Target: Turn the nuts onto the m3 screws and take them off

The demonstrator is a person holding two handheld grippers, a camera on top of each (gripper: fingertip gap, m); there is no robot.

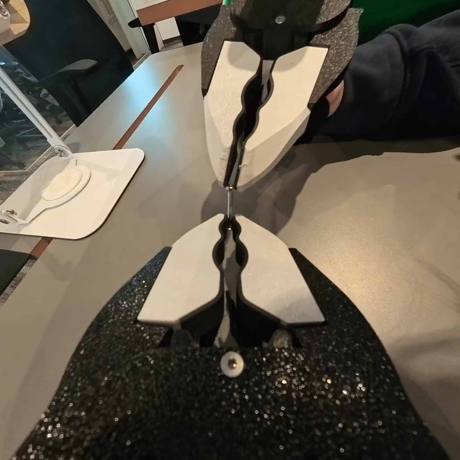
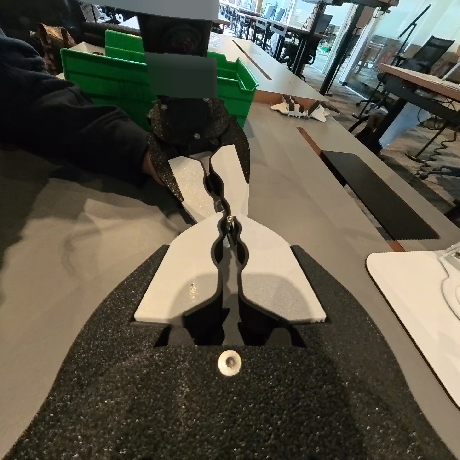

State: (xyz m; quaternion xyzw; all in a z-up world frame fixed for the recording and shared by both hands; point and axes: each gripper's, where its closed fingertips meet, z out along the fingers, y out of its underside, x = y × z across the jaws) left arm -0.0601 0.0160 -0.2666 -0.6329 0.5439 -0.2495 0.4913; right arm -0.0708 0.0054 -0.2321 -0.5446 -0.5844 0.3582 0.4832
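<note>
In the left wrist view a thin silver screw (image 1: 229,202) spans the gap between the two grippers, above the grey table (image 1: 348,224). My left gripper (image 1: 229,219) is shut on the screw's shaft, and the near end sits just inside its tips. My right gripper (image 1: 231,185) comes in from the far side, shut on a wider silver piece at the screw's far end, the nut (image 1: 231,186). In the right wrist view the right gripper (image 2: 229,219) pinches this round piece (image 2: 229,218) at its tips. The left gripper (image 2: 222,211) meets it tip to tip just beyond.
A white lamp base (image 1: 74,189) lies on the table to the left, and shows at the right in the right wrist view (image 2: 410,311). Green bins (image 2: 112,74) stand behind the left gripper. A black pad (image 2: 373,194) and dark sleeves (image 1: 398,87) (image 2: 62,119) border the work spot. The tips of both grippers are at nearly the same place.
</note>
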